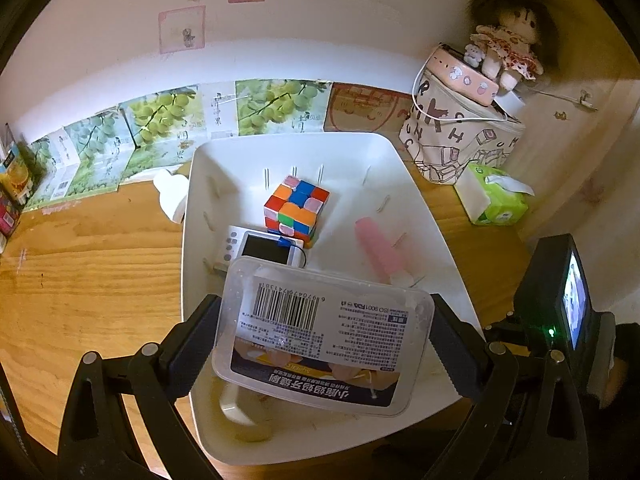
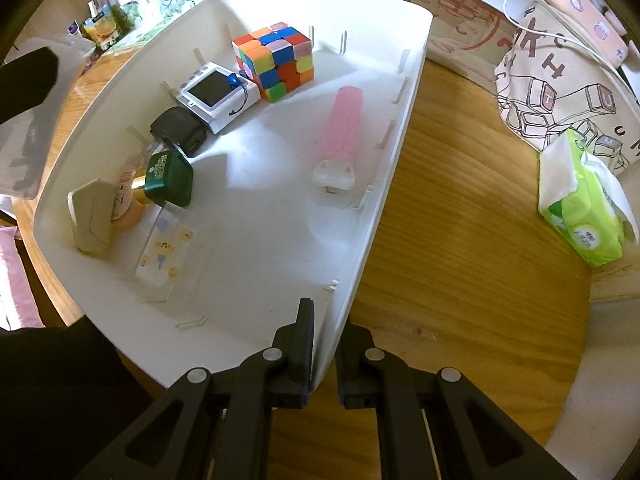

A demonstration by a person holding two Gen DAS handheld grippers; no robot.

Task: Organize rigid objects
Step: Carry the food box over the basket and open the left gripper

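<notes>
Two tools are in view. The left tool (image 1: 324, 344) holds a clear plastic box (image 1: 320, 340) by its two short ends, one finger pressed against each end. The box carries a printed label with a barcode and hangs tilted above the near part of a white bin (image 1: 440, 216), which rests on the wooden bench (image 1: 88, 264).

The right tool (image 2: 326, 344) points down at the near edge of the same white bin (image 2: 400, 128). Its fingers stand narrow, one inside the wall and one outside, closed on the thin wall of the bin.

Contents of the bin, as the right wrist view shows them:
- A multicoloured puzzle cube (image 2: 276, 60) sits near the far wall.
- A small white device with a dark screen (image 2: 216, 94) lies just beside the cube, touching or nearly touching it.
- A black adapter (image 2: 180, 130) lies next to the white device.
- A dark green square container (image 2: 170, 178) stands beside an orange bottle (image 2: 132, 200).
- A beige block (image 2: 90, 216) leans near the left wall.
- A clear case with small printed figures (image 2: 166, 252) lies on the floor of the bin.
- A pink tube with a white cap (image 2: 340, 136) lies near the right wall.

Outside the bin, a green tissue pack (image 2: 584, 216) and a printed fabric bag (image 2: 560, 92) rest on the bench to the right. A doll (image 1: 508, 48) sits on top of the bag.
</notes>
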